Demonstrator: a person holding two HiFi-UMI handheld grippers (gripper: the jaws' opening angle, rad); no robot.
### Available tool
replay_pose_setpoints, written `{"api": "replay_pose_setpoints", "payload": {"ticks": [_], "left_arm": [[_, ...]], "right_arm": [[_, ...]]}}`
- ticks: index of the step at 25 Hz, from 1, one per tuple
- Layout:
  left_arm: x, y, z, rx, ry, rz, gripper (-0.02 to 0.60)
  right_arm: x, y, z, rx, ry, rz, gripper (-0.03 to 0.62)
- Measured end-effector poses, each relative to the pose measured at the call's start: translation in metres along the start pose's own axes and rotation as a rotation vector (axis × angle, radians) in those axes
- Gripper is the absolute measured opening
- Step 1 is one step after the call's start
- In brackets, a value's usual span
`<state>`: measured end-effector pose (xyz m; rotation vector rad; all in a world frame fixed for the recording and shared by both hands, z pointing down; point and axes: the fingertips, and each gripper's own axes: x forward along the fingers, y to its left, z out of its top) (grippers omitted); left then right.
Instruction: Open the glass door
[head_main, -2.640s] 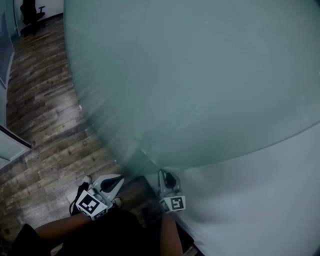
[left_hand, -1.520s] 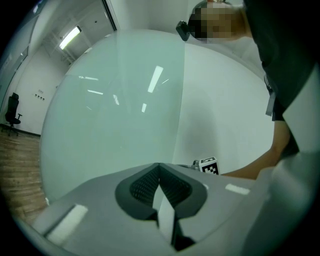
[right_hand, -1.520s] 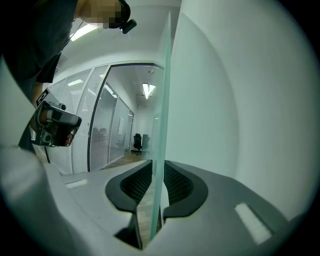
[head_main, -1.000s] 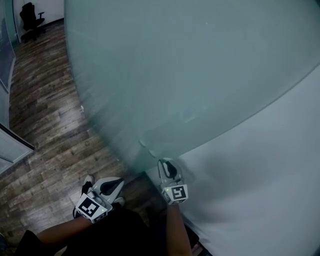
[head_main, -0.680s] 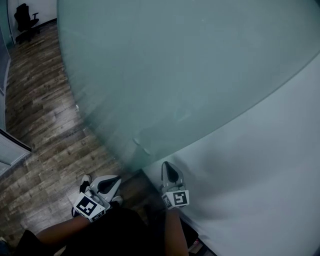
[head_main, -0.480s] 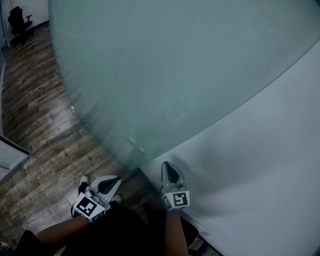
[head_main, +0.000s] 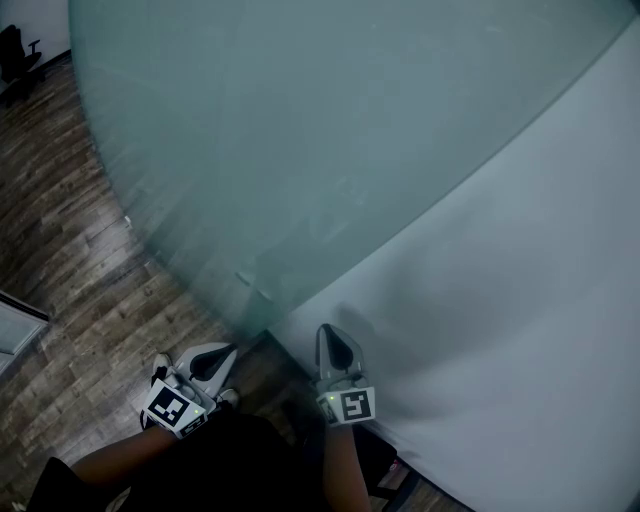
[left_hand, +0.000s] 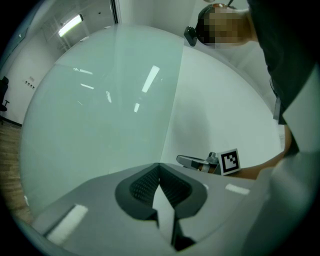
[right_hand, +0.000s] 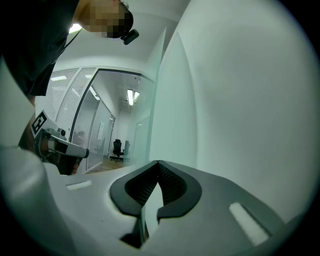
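Head view, left edge: wooden floor (head_main: 60, 230) at 9 o'clock of the frame. Left gripper (head_main: 222, 352) low at 7 o'clock, jaws closed tip to tip with nothing between them, as confirmed in the left gripper view (left_hand: 159, 167). Glass door (head_main: 300, 150) ahead: a frosted pane filling the frame from 10 to 1 o'clock, long axis upright, lower corner (head_main: 265, 320) coming down between the two grippers. From the left gripper, corner at about 1 o'clock; from the right gripper (head_main: 333, 335), at about 11 o'clock and slightly nearer. Right gripper jaws likewise pressed together and empty (right_hand: 159, 164), apart from the pane, just beside the white wall (head_main: 520, 300) at 3 o'clock. Judged nearer arm for the coming move: right. Any push or pull to be applied across the pane near that upright edge, not along it. Handle not identifiable in these views.
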<state>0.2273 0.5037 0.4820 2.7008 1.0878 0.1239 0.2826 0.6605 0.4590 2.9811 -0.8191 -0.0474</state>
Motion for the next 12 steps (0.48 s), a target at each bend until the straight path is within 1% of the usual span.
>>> {"api": "replay_pose_setpoints", "payload": {"ticks": [2, 6, 8, 12], "left_arm": [[0.003, 0.001, 0.006, 0.007, -0.022, -0.007, 0.000], [0.010, 0.004, 0.010, 0.008, -0.044, -0.006, 0.000], [0.012, 0.004, 0.014, 0.010, -0.057, -0.010, 0.000], [0.002, 0.006, 0.027, 0.013, -0.084, 0.008, 0.000]], "right_arm": [[-0.006, 0.007, 0.003, -0.015, -0.011, -0.015, 0.000], [-0.015, 0.031, 0.016, -0.128, -0.002, -0.021, 0.000], [-0.018, 0.037, 0.025, -0.127, -0.016, -0.021, 0.000], [-0.024, 0.058, 0.047, -0.068, -0.047, -0.023, 0.000]]}}
